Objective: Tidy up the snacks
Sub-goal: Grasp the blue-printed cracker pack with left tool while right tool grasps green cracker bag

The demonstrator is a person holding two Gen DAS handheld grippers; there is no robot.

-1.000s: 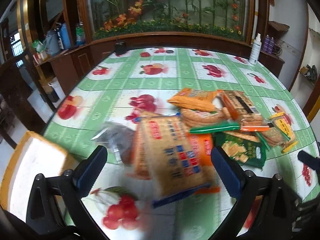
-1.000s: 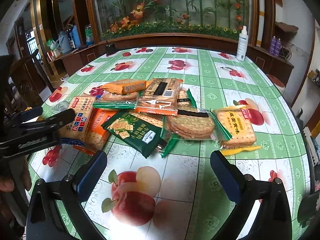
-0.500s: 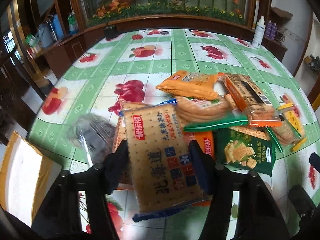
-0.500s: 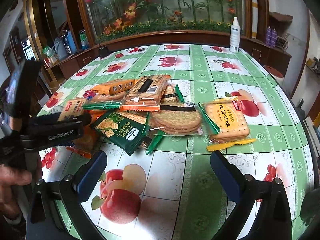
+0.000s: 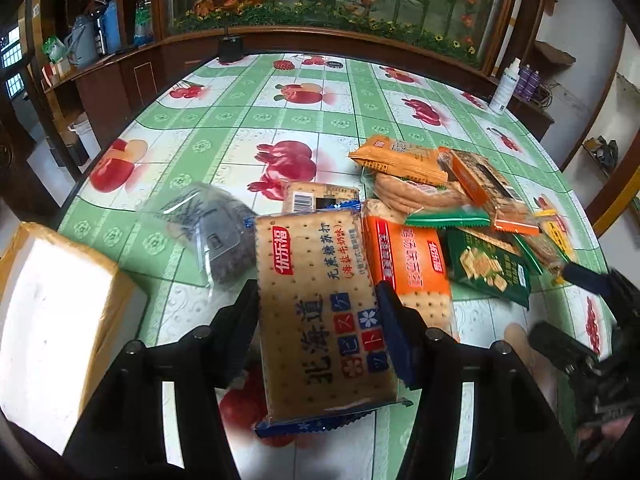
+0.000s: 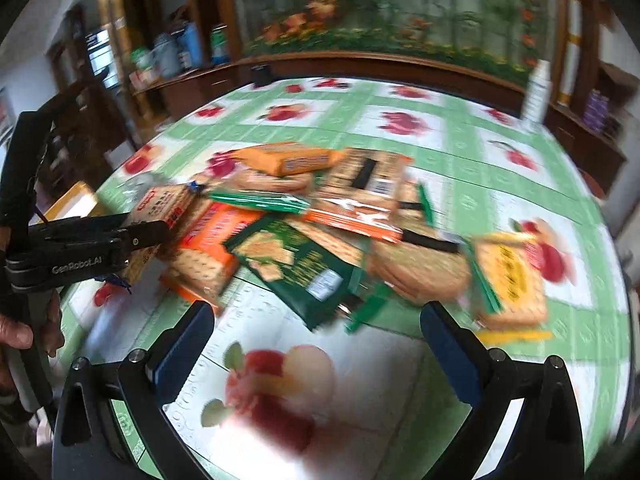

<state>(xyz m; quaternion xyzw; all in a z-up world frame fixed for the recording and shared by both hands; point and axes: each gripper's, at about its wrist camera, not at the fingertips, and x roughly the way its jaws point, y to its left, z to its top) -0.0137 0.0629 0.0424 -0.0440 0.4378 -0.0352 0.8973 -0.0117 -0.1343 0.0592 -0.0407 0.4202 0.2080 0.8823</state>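
Left wrist view showed the left gripper point(image 5: 318, 316) closed on a tan soda cracker pack point(image 5: 324, 312), both pads pressing its long sides; the jaws had just been closing onto it. This pack sat near the left edge of the table point(image 5: 224, 136), partly covering a second tan pack point(image 5: 320, 198) behind it. One clear bag of dark contents point(image 5: 208, 232) lay just beside it on the left, one orange cracker pack point(image 5: 408, 260) touching it on the right. One dark green pack point(image 5: 490, 270) lay beyond. A cardboard box point(image 5: 52, 312) stood off the table's left edge. The right gripper point(image 6: 318, 344) stood wide open above bare tablecloth, nothing between its fingers, the snack pile point(image 6: 340, 220) ahead. One white spray bottle point(image 6: 536, 92) stood at the far right edge.
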